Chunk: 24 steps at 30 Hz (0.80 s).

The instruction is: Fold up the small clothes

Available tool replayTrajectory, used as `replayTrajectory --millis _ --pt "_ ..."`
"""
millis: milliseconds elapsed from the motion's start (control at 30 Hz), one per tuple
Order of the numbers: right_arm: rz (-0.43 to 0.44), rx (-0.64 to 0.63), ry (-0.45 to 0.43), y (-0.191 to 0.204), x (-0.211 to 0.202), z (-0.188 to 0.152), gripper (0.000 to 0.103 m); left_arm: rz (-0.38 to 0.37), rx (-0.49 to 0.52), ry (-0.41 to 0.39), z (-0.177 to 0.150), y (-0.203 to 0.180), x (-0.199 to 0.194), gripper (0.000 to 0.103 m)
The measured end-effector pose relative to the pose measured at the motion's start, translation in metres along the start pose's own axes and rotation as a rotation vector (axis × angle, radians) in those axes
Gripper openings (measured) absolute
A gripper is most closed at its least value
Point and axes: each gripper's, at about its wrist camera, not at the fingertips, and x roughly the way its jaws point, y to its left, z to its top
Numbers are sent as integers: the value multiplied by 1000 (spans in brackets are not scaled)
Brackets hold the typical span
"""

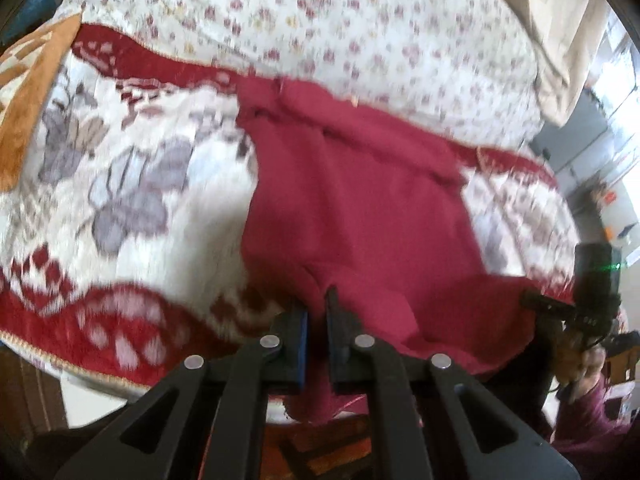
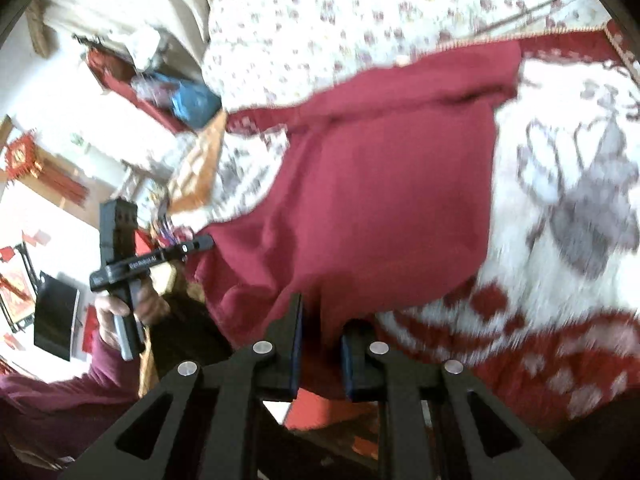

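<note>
A dark red garment (image 1: 360, 200) lies on a patterned blanket, its far end reaching toward the floral sheet. My left gripper (image 1: 316, 312) is shut on its near hem, with red cloth between the blue-padded fingers. My right gripper (image 2: 320, 320) is shut on the other near corner of the garment (image 2: 380, 184), and the cloth hangs down through the jaws. The near edge is lifted off the bed between the two grippers. The right gripper shows in the left wrist view (image 1: 536, 300), and the left gripper shows in the right wrist view (image 2: 200, 242). Both views are motion-blurred.
The white, red and grey blanket (image 1: 132, 184) covers the bed, with a floral sheet (image 1: 320, 20) behind it. An orange cushion (image 1: 28, 92) sits at the left. A beige pillow (image 1: 568, 40) lies at the right. Room clutter and red wall ornaments (image 2: 24, 160) stand beyond the bed's edge.
</note>
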Motion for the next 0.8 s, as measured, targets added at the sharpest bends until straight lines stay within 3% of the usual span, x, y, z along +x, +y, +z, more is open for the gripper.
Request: replayTrajectory --millis 167,367,700,800 --pt "-2 7 -134 -3 -9 48 16 -2 -19 -100 49 -10 2 7" --pt "-91 20 -181 -22 -4 111 16 23 -54 -168 117 -12 27 7" --pt "-195 89 -194 -80 42 202 16 63 -144 -180 200 6 111 7" --pt "-253 93 -204 -100 59 219 17 33 -162 -168 210 15 136 8"
